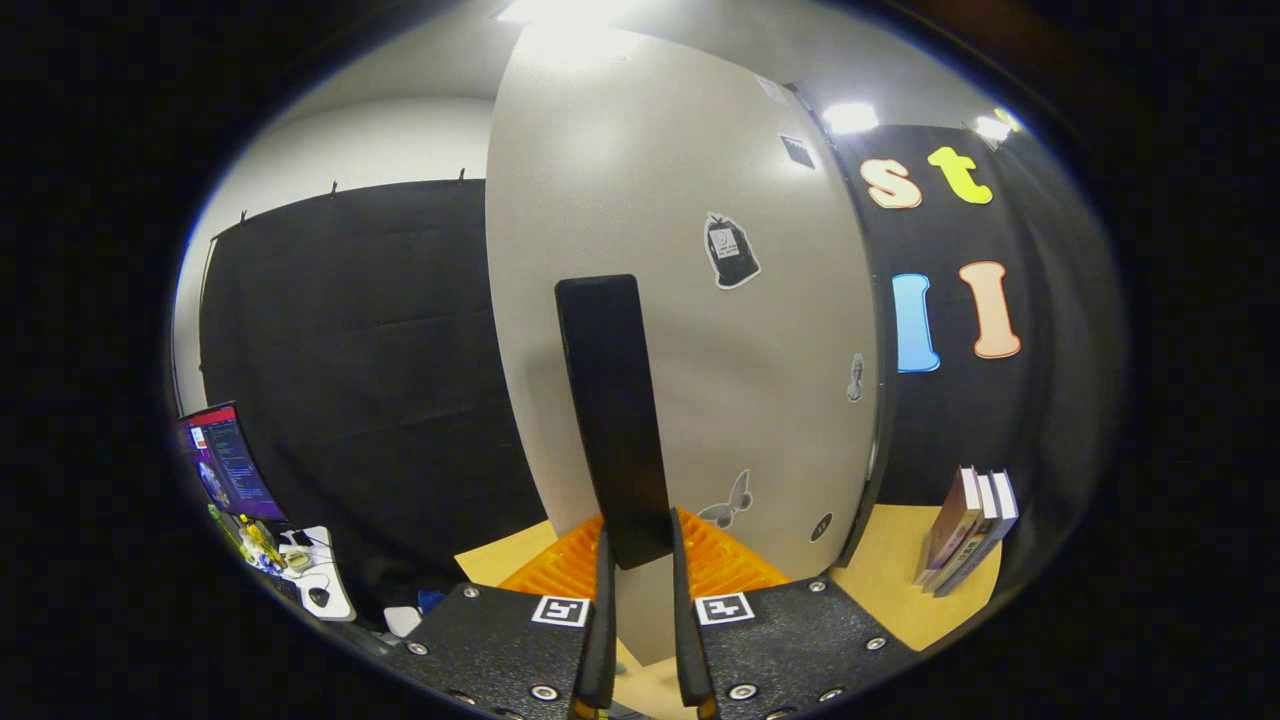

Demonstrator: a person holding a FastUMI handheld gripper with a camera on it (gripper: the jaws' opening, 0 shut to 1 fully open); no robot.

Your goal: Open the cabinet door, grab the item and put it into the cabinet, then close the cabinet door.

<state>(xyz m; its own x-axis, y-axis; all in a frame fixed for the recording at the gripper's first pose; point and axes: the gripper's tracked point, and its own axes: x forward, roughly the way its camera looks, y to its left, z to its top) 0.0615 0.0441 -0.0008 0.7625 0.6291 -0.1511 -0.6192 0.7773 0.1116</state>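
Observation:
The cabinet door (720, 380) is a pale panel with a few stickers, standing upright straight ahead of me. A long black vertical handle (612, 400) is fixed on its face. My gripper (638, 548) is shut on the lower end of this handle, one finger pressing each side. The door's dark edge runs down its right side; the cabinet's inside is hidden. To the right of the door, a few books (965, 532) stand leaning together on the wooden tabletop (900, 590).
A monitor (228, 462) and a desk with small items, a mouse among them (318, 596), stand low on the left. Black cloth hangs behind the door on both sides. Bright ceiling lights (848, 117) shine above.

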